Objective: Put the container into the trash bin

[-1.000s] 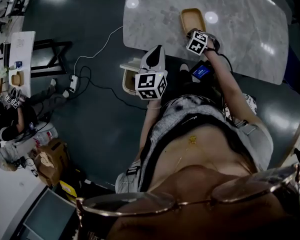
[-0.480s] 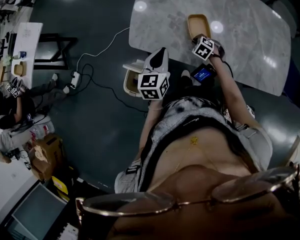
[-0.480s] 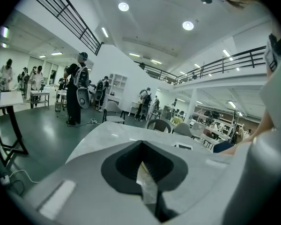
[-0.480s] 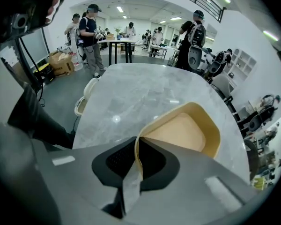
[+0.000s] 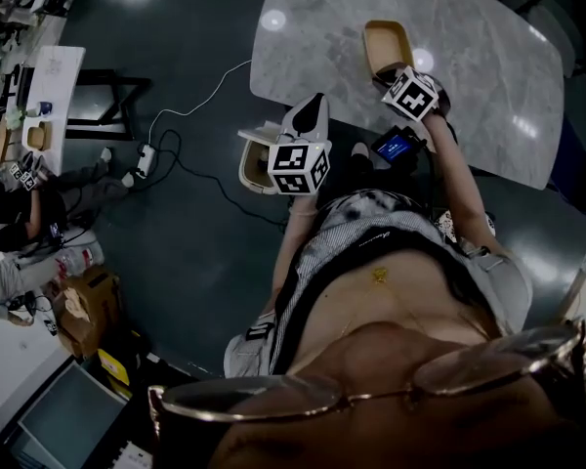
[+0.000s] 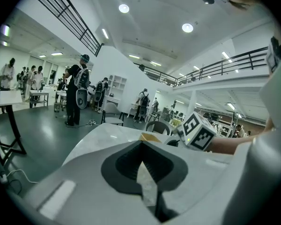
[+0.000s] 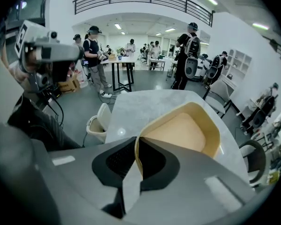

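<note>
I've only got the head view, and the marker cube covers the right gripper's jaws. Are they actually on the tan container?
Observer: Yes. The right gripper view shows the right gripper with its jaws clamped on the container, one pad inside its near wall and one outside.
Operator: Left gripper carrying anything?
Observer: No. The left gripper view shows the left gripper with jaws together, nothing between.
Operator: Is the bin's mouth open?
Observer: Yes. In the right gripper view the trash bin stands open-mouthed on the floor beside the table.
</note>
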{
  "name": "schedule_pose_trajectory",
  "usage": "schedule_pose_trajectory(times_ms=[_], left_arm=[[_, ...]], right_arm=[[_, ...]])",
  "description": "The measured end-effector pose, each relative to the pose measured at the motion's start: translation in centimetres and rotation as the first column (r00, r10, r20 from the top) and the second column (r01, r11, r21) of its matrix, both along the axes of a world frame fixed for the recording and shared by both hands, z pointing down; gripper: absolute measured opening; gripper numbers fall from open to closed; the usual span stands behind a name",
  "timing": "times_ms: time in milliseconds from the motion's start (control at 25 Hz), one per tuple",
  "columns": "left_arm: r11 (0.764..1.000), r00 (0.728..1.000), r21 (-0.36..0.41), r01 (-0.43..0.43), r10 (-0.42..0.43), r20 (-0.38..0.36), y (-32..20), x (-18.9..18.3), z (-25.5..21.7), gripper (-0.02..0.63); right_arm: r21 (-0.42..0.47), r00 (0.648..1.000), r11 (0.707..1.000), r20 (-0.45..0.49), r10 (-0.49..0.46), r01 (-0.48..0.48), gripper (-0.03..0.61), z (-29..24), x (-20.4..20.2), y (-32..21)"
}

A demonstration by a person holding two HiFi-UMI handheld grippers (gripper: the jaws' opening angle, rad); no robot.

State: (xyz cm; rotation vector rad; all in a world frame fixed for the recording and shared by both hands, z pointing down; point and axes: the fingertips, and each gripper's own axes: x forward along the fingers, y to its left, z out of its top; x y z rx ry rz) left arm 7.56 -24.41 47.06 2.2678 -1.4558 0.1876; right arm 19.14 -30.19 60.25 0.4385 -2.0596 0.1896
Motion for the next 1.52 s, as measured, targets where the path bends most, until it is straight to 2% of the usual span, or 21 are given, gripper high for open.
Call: schedule_pose_trajectory(times_ms=[120,360,720,1000,1200,1520], left_arm=[[1.000,1.000,0.001,0.007,-0.007,0.003,0.1,-0.3,-0.2,0.002],[1.000,1.000,0.005,0.026,-0.026,0.006,0.1,-0.5,-0.6,0.001],[0.999,0.999,0.025,0.048,-0.048,0.003,0.1,-0.5,-0.9,0.002],[0.987,0.991,0.085,0.137,-0.137,-0.014,0.9,-1.8,-2.0,0.000],[0.962,0.969,0.123,0.244,-0.245,-0.007,4.0,-6.5,-2.6,0.001],[0.916,0.926,0.148,0.373,-0.377,-0.002,11.7,-19.1,-4.0,0.001]], right_arm=[[-0.018,0.999,1.000,0.032,0.008,-0.008,0.041,-3.2,-0.3,0.7],[0.001,0.998,1.000,0.055,-0.025,0.025,0.041,-7.4,-0.5,1.8],[-0.008,0.998,1.000,0.066,-0.021,0.021,0.041,-8.4,0.1,2.0],[0.004,0.994,0.998,0.087,-0.070,0.070,0.043,-9.2,0.1,2.4],[0.017,0.982,0.986,0.086,-0.166,0.165,0.043,-9.3,-3.9,4.7],[0.013,0.960,0.969,0.127,-0.248,0.248,0.043,-9.3,-14.9,10.7]])
